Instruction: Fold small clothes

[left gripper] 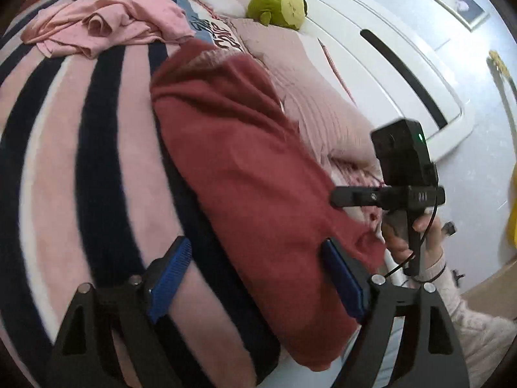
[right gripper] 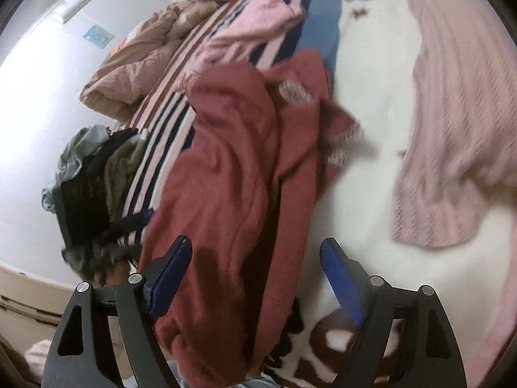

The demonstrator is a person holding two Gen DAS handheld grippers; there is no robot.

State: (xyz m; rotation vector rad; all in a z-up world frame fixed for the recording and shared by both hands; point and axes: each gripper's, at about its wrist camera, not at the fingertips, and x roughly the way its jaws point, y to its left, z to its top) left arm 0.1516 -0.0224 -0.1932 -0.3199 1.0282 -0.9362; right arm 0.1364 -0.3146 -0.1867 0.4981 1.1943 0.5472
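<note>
Between the spread fingers of the left gripper (left gripper: pixel 255 278) and right gripper (right gripper: pixel 257 274), both released, lies the red garment (left gripper: pixel 245 174), bunched. Risk: pinching several layers. At 11 o'clock, the pink garment (left gripper: pixel 106 26) waits.

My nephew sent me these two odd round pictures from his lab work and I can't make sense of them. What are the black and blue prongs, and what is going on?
No robot here: a person holds a hand tool with two blue-padded fingers in each hand. Each tool carries a wide-angle camera looking along its fingers, hence the round pictures. One picture is from the left gripper, the other from the right gripper. The left view also shows the person's right hand holding the other tool. On the striped blanket lie a red garment and a crumpled pink garment. Both grippers are open, holding nothing.
</note>
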